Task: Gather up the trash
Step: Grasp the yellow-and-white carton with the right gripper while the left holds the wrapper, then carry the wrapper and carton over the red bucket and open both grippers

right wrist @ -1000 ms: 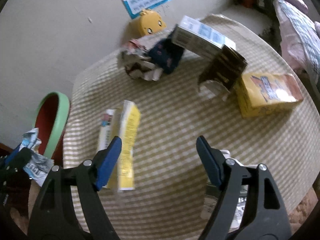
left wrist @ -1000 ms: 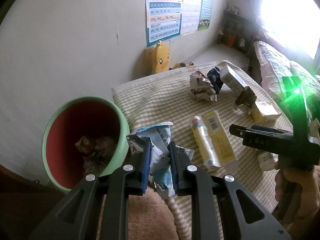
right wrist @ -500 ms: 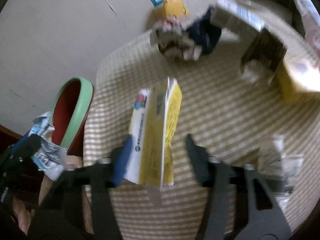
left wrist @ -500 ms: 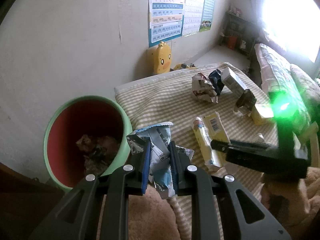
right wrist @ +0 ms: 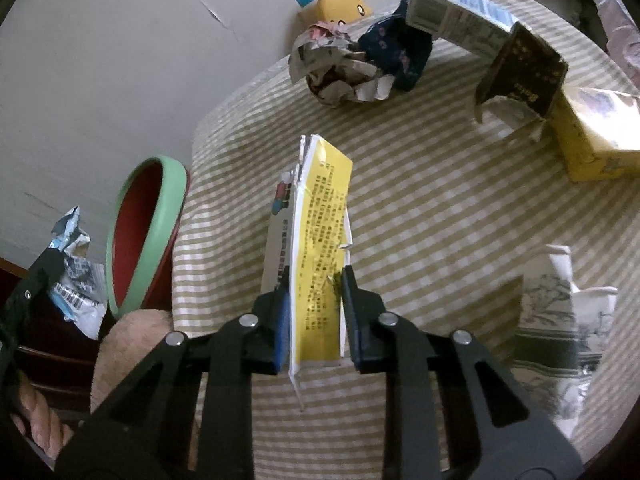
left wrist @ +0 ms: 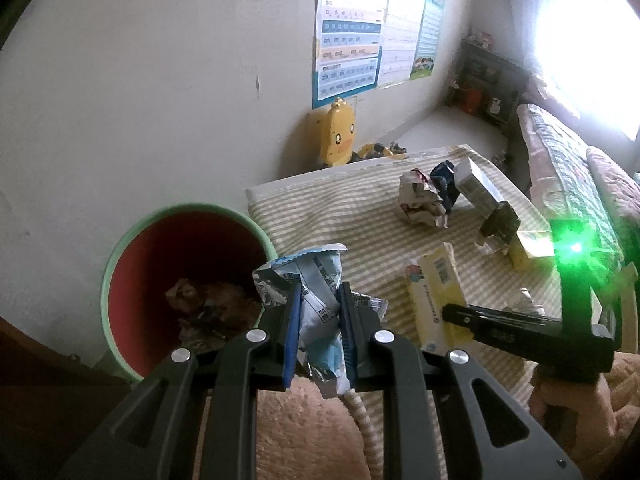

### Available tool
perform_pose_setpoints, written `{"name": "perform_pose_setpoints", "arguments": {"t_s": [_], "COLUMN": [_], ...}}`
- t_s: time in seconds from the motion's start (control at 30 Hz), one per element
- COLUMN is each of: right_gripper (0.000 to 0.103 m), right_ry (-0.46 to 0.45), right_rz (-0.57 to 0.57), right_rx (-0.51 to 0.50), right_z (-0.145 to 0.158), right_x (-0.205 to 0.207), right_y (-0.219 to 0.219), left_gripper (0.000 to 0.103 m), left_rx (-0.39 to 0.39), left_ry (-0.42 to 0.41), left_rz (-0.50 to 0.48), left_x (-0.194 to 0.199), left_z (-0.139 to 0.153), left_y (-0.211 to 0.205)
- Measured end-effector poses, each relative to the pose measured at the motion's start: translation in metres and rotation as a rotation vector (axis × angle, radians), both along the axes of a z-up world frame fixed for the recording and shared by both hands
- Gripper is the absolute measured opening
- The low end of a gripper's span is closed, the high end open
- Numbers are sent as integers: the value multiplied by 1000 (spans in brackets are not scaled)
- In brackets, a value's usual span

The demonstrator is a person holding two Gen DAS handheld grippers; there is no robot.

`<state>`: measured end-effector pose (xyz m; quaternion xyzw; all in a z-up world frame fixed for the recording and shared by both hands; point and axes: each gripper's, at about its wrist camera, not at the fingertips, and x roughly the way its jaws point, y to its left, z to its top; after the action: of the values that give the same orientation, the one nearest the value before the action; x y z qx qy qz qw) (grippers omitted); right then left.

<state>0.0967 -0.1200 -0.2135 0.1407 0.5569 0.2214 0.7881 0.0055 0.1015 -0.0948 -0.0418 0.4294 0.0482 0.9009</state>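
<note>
Above striped cloth (right wrist: 440,208), right gripper (right wrist: 314,320) clamps yellow carton (right wrist: 320,240) (long axis away); left gripper (left wrist: 319,336) pinches crumpled wrapper (left wrist: 316,300).

I'm seeing a yellow duck toy (left wrist: 337,131) sitting against the wall, posters (left wrist: 372,36) hanging above it, a window (left wrist: 592,40) glaring at right.

A home bedroom: quilted bed (left wrist: 568,168), wall charts (left wrist: 348,40), duck toy (left wrist: 336,132).

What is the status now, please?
Left gripper shut on crumpled wrapper, beside the bin. Right gripper shut on yellow carton. Nothing blocking.
</note>
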Motion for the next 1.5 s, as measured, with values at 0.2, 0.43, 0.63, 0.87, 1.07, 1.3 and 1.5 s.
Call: {"name": "perform_pose_setpoints", "arguments": {"t_s": [0.2,0.43,0.63,0.87,1.07,1.3,1.5], "right_gripper": [56,45,42,42,42,42,42], "right_ry": [35,12,-39,-103,-137,-159,-189], "right_rz": [-28,4,-40,-20,12,81,138], "right_rx": [27,12,53,25,19,51,96], "right_z": [-14,-18,-3,22,43,68,91], "right_x": [7,4,0,-13,-19,-22,-21], "right_y": [2,11,-3,4,19,56,96], "left_gripper": [16,16,16,16,16,16,16], "left_rx": [20,28,25,18,-1,-35,-61], "left_ry": [-10,-15,-27,-52,-47,-37,-7], "left_rz": [-4,2,24,102,209,280,291], "left_x": [1,1,-1,-6,-15,-22,-15], "left_z": [0,0,3,7,1,-10,-20], "left_y": [-1,-2,7,42,91,134,154]}}
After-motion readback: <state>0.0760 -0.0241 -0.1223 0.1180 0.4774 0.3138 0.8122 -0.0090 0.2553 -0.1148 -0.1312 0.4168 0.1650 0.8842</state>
